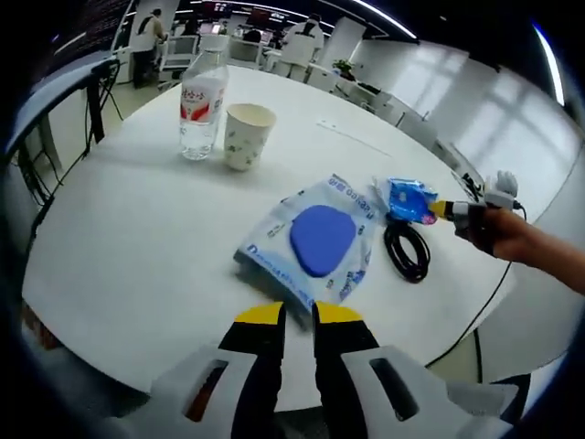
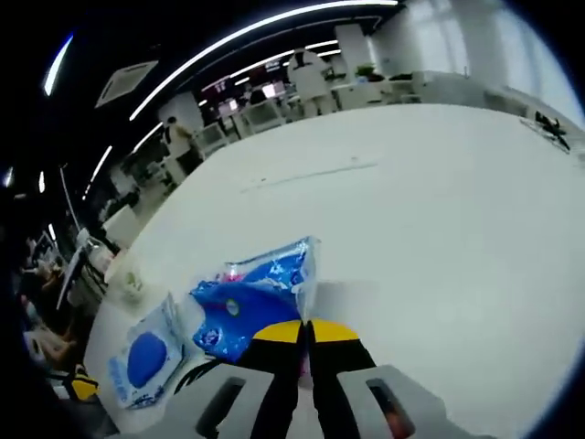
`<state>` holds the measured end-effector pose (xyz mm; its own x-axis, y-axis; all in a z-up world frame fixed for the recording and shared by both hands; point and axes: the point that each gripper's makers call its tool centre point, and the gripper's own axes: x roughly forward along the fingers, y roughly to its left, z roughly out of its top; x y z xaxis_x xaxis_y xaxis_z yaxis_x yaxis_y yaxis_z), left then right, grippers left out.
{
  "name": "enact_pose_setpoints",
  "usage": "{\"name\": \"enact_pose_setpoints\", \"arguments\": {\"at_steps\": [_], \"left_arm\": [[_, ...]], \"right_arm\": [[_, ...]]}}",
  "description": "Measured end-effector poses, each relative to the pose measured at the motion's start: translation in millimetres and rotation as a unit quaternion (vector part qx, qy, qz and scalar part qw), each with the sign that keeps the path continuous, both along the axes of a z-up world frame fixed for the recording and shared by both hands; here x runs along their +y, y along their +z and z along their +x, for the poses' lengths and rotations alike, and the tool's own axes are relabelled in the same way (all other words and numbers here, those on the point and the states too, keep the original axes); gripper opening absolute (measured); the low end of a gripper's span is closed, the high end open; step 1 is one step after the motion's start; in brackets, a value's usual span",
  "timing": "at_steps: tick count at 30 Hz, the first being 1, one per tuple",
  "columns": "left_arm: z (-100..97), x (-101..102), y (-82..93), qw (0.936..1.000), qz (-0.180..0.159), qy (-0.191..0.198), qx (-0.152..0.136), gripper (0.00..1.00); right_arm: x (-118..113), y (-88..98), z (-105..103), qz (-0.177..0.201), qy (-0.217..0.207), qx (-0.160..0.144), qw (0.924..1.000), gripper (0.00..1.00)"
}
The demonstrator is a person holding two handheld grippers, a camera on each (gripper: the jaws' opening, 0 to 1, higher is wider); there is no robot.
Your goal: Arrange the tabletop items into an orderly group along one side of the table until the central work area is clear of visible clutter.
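Note:
On the round white table (image 1: 137,238) lies a white-and-blue pouch (image 1: 315,240) with a blue oval inside, just beyond my left gripper (image 1: 299,315). Its yellow-tipped jaws stand a little apart with nothing between them. My right gripper (image 1: 452,210) comes in from the right, shut on a small blue packet (image 1: 409,201) above a coiled black cable (image 1: 409,251). In the right gripper view the right gripper (image 2: 306,331) pinches the blue packet (image 2: 251,302) by its edge, with the pouch (image 2: 142,361) further left.
A clear water bottle (image 1: 201,105) with a red label and a patterned paper cup (image 1: 247,135) stand together at the table's far left. The paper cup (image 2: 128,279) also appears near the table edge. Chairs, desks and people stand beyond the table.

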<state>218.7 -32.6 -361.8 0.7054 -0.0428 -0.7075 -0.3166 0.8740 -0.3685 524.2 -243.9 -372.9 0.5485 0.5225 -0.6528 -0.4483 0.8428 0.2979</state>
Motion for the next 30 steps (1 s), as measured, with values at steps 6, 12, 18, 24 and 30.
{"name": "enact_pose_setpoints", "arguments": {"at_steps": [6,12,18,24,30], "left_arm": [[0.5,4.6,-1.3,0.9999,-0.001,0.012,0.001,0.09],[-1.9,3.5,-3.9,0.9998,-0.001,0.018,0.007,0.09],[-5.3,3.3,-7.4,0.9996,-0.001,0.024,0.015,0.09],[-6.8,3.1,-10.5,0.9994,0.000,0.026,0.021,0.09],[-7.1,0.8,-11.2,0.9993,-0.001,0.027,0.026,0.09]], "right_arm": [[-5.3,-7.9,11.8,0.003,-0.018,0.005,0.9998,0.00],[-3.6,-20.1,25.7,-0.007,-0.003,0.008,0.9999,0.00],[-7.7,-31.8,30.1,-0.019,0.015,0.010,0.9997,0.00],[-13.6,-39.3,37.0,-0.024,0.020,0.011,0.9994,0.00],[-14.2,-35.6,36.3,-0.027,0.037,0.005,0.9990,0.01]]}}
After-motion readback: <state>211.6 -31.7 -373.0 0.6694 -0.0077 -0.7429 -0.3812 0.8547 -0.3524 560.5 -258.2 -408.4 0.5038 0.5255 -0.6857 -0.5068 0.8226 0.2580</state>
